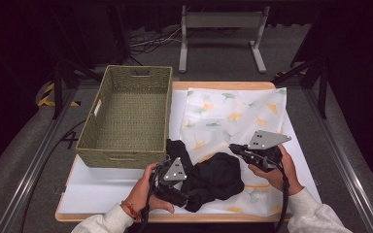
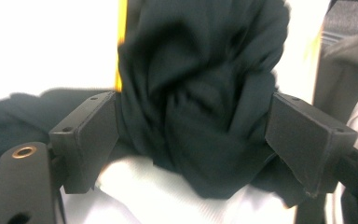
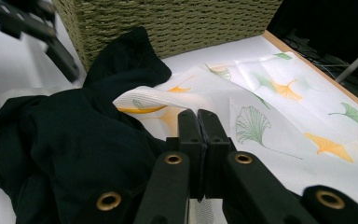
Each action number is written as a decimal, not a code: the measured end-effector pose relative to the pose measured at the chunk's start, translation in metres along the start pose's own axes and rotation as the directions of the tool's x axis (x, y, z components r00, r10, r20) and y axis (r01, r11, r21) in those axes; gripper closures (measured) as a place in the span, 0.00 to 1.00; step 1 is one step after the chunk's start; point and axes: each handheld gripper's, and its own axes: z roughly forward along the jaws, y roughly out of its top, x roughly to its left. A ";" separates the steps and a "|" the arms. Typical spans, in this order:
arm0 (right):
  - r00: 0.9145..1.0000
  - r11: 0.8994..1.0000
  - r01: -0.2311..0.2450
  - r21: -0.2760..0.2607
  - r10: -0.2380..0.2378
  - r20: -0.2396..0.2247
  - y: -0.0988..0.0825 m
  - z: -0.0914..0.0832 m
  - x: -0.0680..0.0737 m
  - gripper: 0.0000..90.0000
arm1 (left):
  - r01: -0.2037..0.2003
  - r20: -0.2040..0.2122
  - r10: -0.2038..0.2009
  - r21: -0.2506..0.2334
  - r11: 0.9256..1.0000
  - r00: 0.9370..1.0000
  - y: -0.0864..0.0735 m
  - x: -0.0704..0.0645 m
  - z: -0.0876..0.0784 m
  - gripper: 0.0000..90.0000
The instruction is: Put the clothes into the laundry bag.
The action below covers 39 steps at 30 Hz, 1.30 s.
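A crumpled black garment (image 1: pixel 218 177) lies at the front of the table, partly on a white cloth printed with ginkgo leaves (image 1: pixel 233 114). My left gripper (image 1: pixel 187 194) is at the garment's left end, open. In the left gripper view a bunched fold of the garment (image 2: pixel 200 70) sits between the spread jaws (image 2: pixel 196 121). My right gripper (image 1: pixel 234 147) hovers at the garment's far right edge, over the leaf cloth. In the right gripper view its jaws (image 3: pixel 198 116) are shut, with the garment (image 3: pixel 65 140) at the left and the leaf cloth (image 3: pixel 284 116) at the right.
A woven green basket (image 1: pixel 121 158) stands at the table's left, with nothing inside; its wall (image 3: pixel 168 23) rises behind the garment. The white tabletop (image 1: pixel 102 189) has a wooden rim. Metal frames and cables lie on the floor beyond.
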 end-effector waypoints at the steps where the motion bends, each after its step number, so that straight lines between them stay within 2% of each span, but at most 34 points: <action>1: 1.000 1.000 0.000 -0.001 0.000 -0.001 0.000 0.000 0.000 1.00 | 0.009 0.006 -0.009 0.006 1.000 1.000 -0.002 0.002 0.005 0.19; 4: 1.000 1.000 0.004 0.000 -0.004 -0.004 0.000 0.001 0.000 1.00 | 0.034 0.025 -0.034 0.004 0.999 0.999 -0.003 0.006 0.009 0.19; 7: 1.000 1.000 0.002 0.000 -0.002 -0.007 0.000 0.001 0.000 1.00 | 0.033 0.045 -0.034 0.005 0.999 0.998 -0.004 0.007 0.011 0.25; 9: 1.000 1.000 0.000 0.003 0.000 -0.007 -0.001 0.001 0.000 1.00 | 0.050 0.076 -0.051 0.012 0.999 0.996 -0.005 0.009 0.015 0.32; 10: 1.000 1.000 0.000 0.003 0.000 -0.007 -0.001 0.001 0.000 1.00 | 0.050 0.076 -0.051 0.012 0.999 0.996 -0.005 0.009 0.015 0.35; 12: 1.000 1.000 0.003 0.005 -0.003 -0.010 -0.001 0.002 0.001 1.00 | 0.080 0.133 -0.081 0.016 0.997 0.988 -0.007 0.014 0.017 0.46; 14: 1.000 1.000 0.003 0.008 -0.003 -0.010 -0.001 0.002 0.001 1.00 | 0.067 0.133 -0.068 0.017 0.998 0.989 -0.007 0.014 0.017 0.49; 15: 1.000 1.000 0.006 0.009 -0.006 -0.009 -0.001 0.002 0.001 1.00 | 0.060 0.133 -0.061 0.013 0.998 0.989 -0.006 0.013 0.016 0.55; 19: 1.000 1.000 0.004 0.006 -0.004 -0.006 -0.001 0.002 0.001 1.00 | 0.010 0.094 -0.012 0.022 1.000 0.996 -0.002 0.008 0.010 0.70; 23: 1.000 1.000 0.004 0.000 -0.004 -0.002 -0.001 0.000 0.001 1.00 | -0.037 0.041 0.036 0.016 0.999 0.999 0.007 -0.003 0.002 0.75; 27: 1.000 1.000 0.002 -0.002 -0.002 0.000 0.000 0.000 0.000 1.00 | -0.048 0.020 0.048 -0.003 0.999 0.999 0.017 -0.009 -0.003 0.76; 28: 1.000 1.000 0.001 -0.004 -0.001 -0.001 0.000 -0.001 0.000 1.00 | -0.062 0.011 0.062 -0.018 0.998 0.998 0.021 -0.011 -0.004 0.76; 31: 1.000 1.000 0.003 -0.009 -0.003 -0.004 0.002 -0.001 0.002 1.00 | -0.060 -0.008 0.060 -0.036 0.998 0.998 0.029 -0.015 -0.005 0.76; 39: 1.000 1.000 0.013 -0.019 -0.014 -0.020 0.007 0.000 0.006 1.00 | -0.072 -0.069 0.070 -0.028 0.997 0.995 0.051 -0.021 0.009 0.77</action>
